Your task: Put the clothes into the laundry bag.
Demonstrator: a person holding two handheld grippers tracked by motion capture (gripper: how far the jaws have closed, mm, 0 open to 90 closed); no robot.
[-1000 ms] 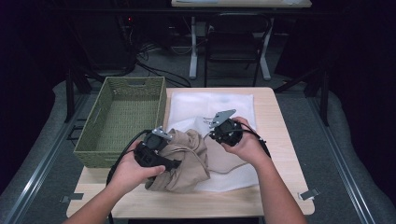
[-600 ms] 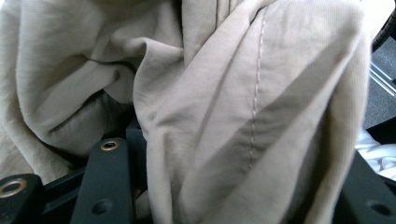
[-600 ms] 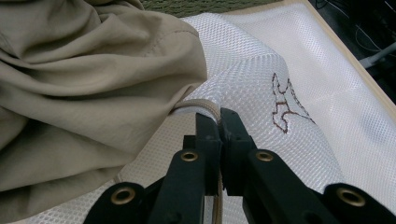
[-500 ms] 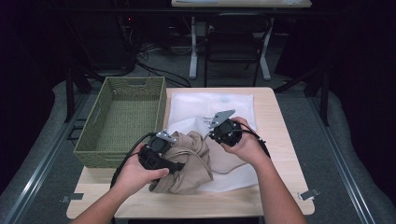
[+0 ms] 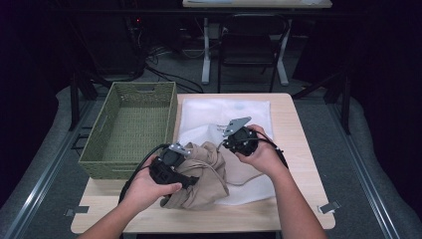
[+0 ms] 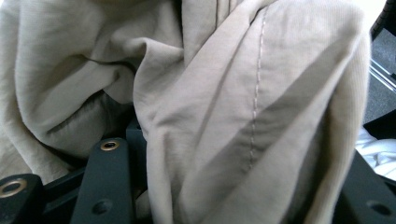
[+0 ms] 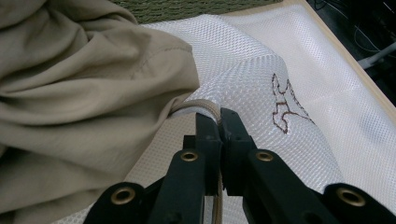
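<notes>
Where maroon stitching [image 7: 286, 106] marks white mesh bag [image 7: 299, 70], lettering unreadable

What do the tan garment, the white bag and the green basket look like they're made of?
Tan garment: matte woven fabric, likely cotton; soft folds, stitched seam. White bag: mesh, probably synthetic; gridded holes, slight sheen. Green basket: woven, wicker-like strands; fibre or plastic unclear.
</notes>
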